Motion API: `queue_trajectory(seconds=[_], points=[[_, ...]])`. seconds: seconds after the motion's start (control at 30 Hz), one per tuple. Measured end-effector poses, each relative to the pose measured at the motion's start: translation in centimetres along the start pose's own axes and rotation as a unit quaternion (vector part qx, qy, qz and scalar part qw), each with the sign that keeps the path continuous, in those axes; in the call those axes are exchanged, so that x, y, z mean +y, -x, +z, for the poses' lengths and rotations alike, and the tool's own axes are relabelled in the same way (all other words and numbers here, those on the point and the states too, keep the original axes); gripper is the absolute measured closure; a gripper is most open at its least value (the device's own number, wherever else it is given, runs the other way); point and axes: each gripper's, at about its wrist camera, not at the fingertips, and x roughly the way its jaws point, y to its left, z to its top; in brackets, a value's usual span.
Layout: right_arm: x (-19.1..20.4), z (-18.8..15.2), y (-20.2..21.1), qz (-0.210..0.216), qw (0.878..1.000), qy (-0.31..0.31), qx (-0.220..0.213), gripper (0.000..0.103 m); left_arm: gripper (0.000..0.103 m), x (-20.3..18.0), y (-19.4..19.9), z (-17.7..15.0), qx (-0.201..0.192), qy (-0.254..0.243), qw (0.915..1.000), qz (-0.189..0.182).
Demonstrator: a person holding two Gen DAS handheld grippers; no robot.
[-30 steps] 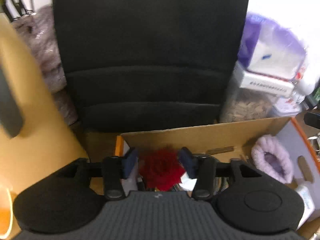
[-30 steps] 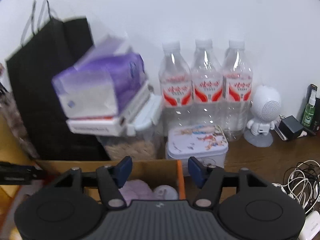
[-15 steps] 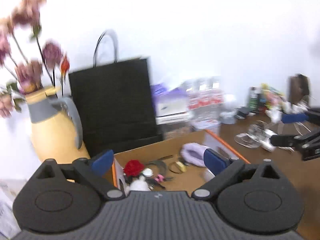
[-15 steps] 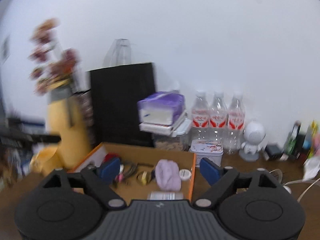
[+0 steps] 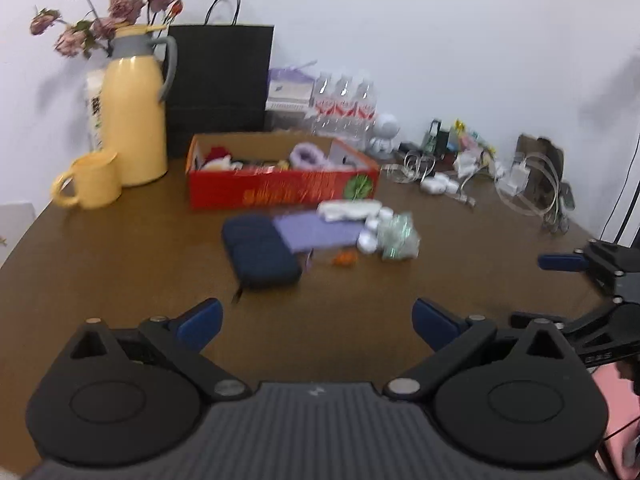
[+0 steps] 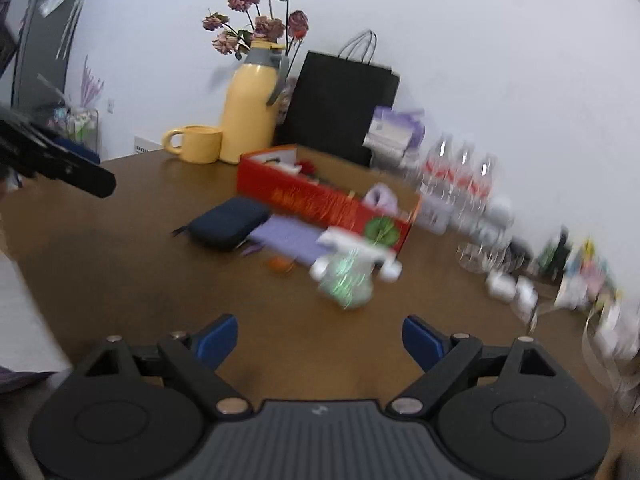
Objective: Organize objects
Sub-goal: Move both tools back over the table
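Red box (image 5: pixel 280 188) at desk (image 5: pixel 120 264) rear, partly filled: purple fluffy item (image 5: pixel 306 156) inside. Left out before it: navy pouch (image 5: pixel 260 252), purple cloth (image 5: pixel 316 232), crinkled packet (image 5: pixel 398 236). Left gripper (image 5: pixel 316 320), right gripper (image 6: pixel 318 340): jaws just opened, empty.

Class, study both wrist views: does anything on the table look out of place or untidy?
Yes. A dark pouch, a purple cloth and a crinkled clear bag lie loose on the table before the red box, not inside it.

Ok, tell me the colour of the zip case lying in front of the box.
Dark navy blue; the zip case shows best in the left wrist view.
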Motion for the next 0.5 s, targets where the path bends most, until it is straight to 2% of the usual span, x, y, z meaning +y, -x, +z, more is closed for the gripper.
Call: queue_trajectory(seconds=[0.1, 0.2, 0.3, 0.37, 0.4, 0.43, 0.47, 0.5], points=[[0.6, -2.1, 1.4, 0.002, 0.999, -0.050, 0.010, 0.014, 0.000, -0.5, -0.8, -1.6, 0.020, 0.000, 0.9995, 0.025], [0.7, -2.8, 2.6, 0.017, 0.994, -0.110, 0.007, 0.017, 0.001, -0.7, -1.4, -1.7, 0.021, 0.007, 0.9997, 0.014], [0.7, -3.0, 2.4, 0.013, 0.991, -0.129, -0.020, 0.017, 0.003, -0.8, -2.3, -1.0, 0.004, 0.010, 0.9999, 0.010], [0.5, -2.8, 1.0, -0.005, 0.991, -0.131, -0.021, 0.024, 0.010, -0.9, -3.4, -0.7, 0.007, 0.011, 0.9998, 0.016], [0.4, -2.6, 0.0, -0.010, 0.991, -0.129, -0.018, 0.034, 0.013, -0.9, -4.1, -0.5, 0.009, 0.016, 0.9996, 0.020], [0.3, -2.2, -1.1, -0.010, 0.992, -0.125, -0.017, 0.041, 0.021, -0.7, -4.9, -0.3, 0.012, 0.023, 0.9994, 0.023], [0.4, -1.7, -2.5, -0.004, 0.993, -0.119, -0.015, 0.043, 0.030, -0.5, -5.6, -0.1, 0.015, 0.026, 0.9994, 0.020], [0.5, -1.2, -3.7, 0.005, 0.993, -0.113, -0.015, 0.044, 0.033, -0.4, -6.4, 0.1, 0.017, 0.026, 0.9994, 0.015]])
